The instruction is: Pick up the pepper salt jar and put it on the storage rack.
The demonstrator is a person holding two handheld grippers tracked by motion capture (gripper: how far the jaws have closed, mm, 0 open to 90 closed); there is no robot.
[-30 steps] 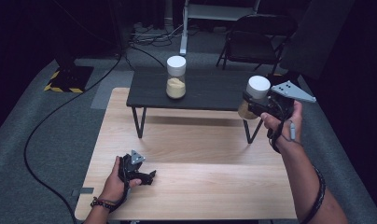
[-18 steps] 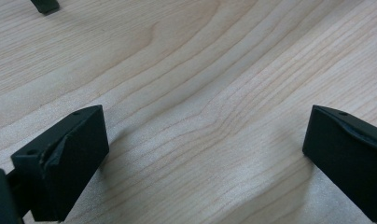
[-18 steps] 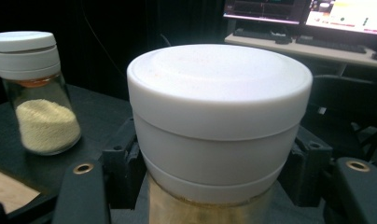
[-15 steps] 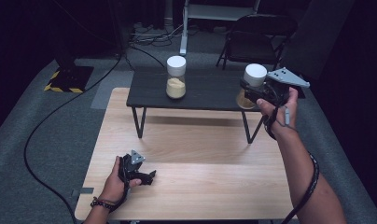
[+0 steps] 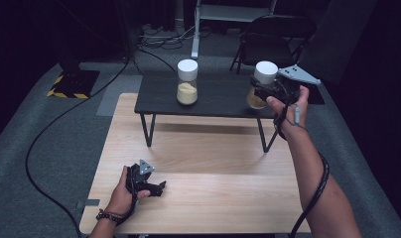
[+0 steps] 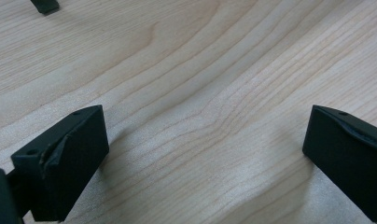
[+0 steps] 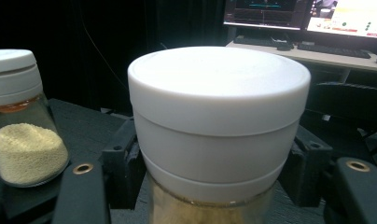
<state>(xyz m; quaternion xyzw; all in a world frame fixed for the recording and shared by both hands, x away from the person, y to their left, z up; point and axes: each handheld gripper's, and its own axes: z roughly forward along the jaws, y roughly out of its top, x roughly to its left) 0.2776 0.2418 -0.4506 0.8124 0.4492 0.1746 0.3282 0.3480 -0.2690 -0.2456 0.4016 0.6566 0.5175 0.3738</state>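
While my right gripper (image 5: 262,94) pinches the jar (image 5: 262,84) just under its white lid (image 7: 218,88), the jar is at the right end of the black side table (image 5: 218,96); I cannot tell from the pictures if its base touches the top or hangs just above it. It holds a pale, grainy filling, and my jaws press on both sides of its neck, as the right gripper view shows closely. A second jar (image 5: 187,82) of the same kind stands upright on the same black table, well apart to the left.

I judge that the step in hand is the carrying or placing of the jar onto this table. The next move, as I think, calls for keeping the jar upright, bringing its base flat on the top, away from the edge, and only then spreading my jaws.

My left gripper (image 5: 156,187) rests on the wooden table (image 5: 213,148) near me, its jaws spread wide with nothing between them.

From the high view I get the whole layout: both tables, both jars, both my hands. From the right gripper view I get the grip itself, and behind it a desk with monitors (image 7: 312,14). From the left gripper view I get the bare wood grain between its jaws.
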